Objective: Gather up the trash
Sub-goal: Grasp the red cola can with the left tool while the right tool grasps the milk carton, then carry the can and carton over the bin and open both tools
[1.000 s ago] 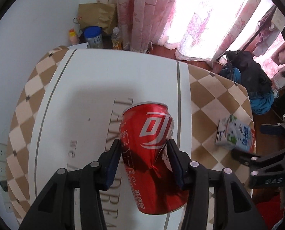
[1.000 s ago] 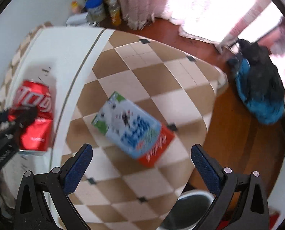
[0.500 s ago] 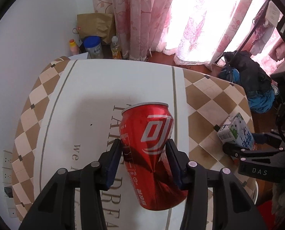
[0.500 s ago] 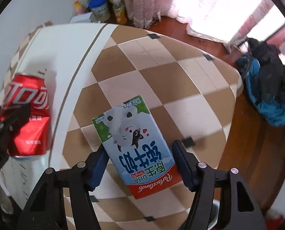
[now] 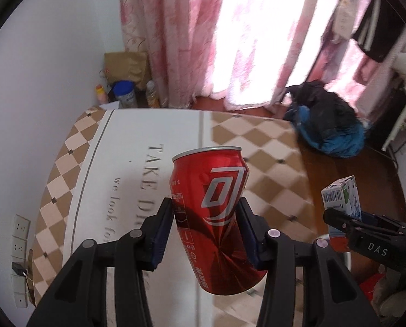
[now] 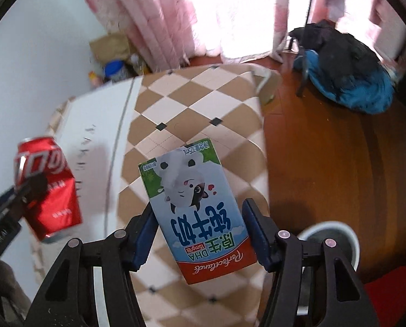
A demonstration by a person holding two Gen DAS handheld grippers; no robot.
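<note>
The red can (image 5: 216, 218) is clamped between the pads of the left gripper (image 5: 207, 229), dented where they pinch it, and it now hangs clear of the worktop (image 5: 148, 128), higher above the cloth than a second ago. The milk carton (image 6: 197, 209) lay flat on the checked cloth a second ago with the right gripper (image 6: 198, 231) spread wide over it. Its jaws have just been closing, and now they squeeze the carton's two long sides and carry it off the cloth, out over the right edge of the worktop. So both pieces of trash are in hand and lifted. I judge the pick-up is done and the drop is what remains. The white round bin (image 6: 336, 234) shows low on the right, on the wooden floor just beside the worktop, near the carton.

On the can only a white stylised logo and small Chinese print show, too fine to read. The carton, seen upside down, reads "Perfectland", "DHA 15mg" and large blue Chinese characters, with a cartoon cow. The cloth carries "TAKE D…" and "we look fo…". In the left view the right gripper's arm bears "DAS".
</note>
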